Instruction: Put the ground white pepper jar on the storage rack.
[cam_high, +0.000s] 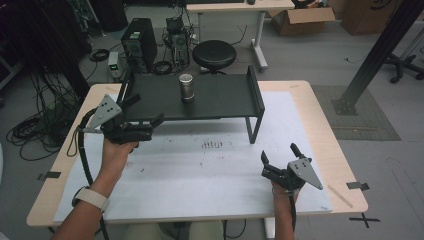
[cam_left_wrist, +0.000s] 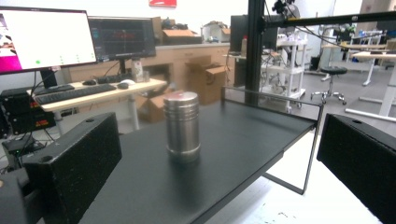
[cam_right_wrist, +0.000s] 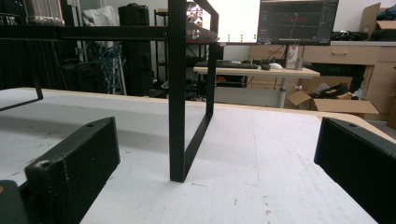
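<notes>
Steel canister (cam_high: 186, 86) beyond raised left gripper (cam_high: 142, 116)

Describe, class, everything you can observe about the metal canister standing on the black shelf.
The metal canister is a short, upright cylinder of brushed, silvery steel with ringed grooves near its top and base and a flat lid. It stands alone on the black shelf, toward the back and left of centre. Nothing else touches it. The left gripper is open at the shelf's front-left edge, short of it.

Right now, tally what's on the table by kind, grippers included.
Metal canister: 1
Black raised shelf: 1
Handheld grippers: 2, left gripper and right gripper, jaws apart on both
Total: 4
</notes>
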